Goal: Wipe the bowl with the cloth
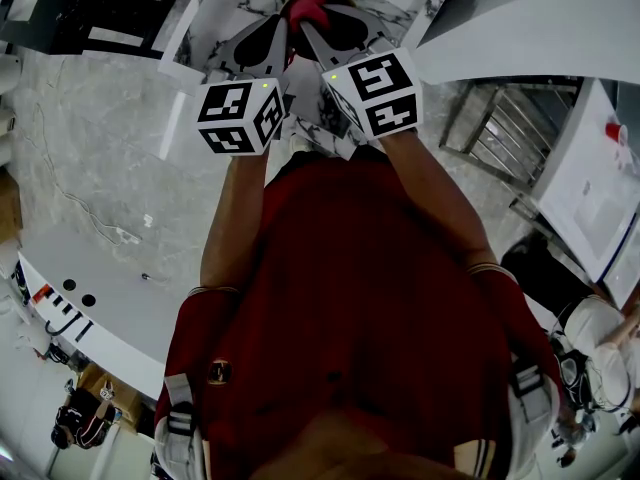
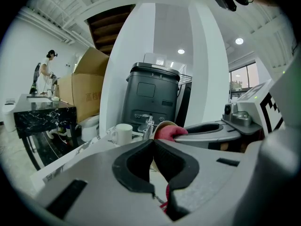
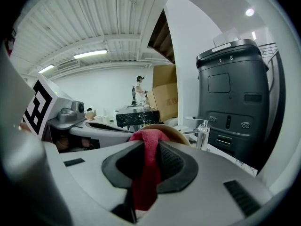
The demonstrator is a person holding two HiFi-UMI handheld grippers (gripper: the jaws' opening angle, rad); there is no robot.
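Right gripper view: right gripper point(image 3: 150, 145) clamped on limp red cloth point(image 3: 145, 173), left gripper point(image 2: 153, 141) pinching the bowl point(image 3: 176, 131) rim; bowl looks light, stiff, slick, so hold at rim.

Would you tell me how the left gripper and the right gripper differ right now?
The right gripper is shut on the red cloth, which hangs between its jaws; the left gripper is shut on the rim of the tan bowl. The right gripper pushes cloth against the bowl; the left gripper seems only to steady it. Both are closed, meeting at the bowl.
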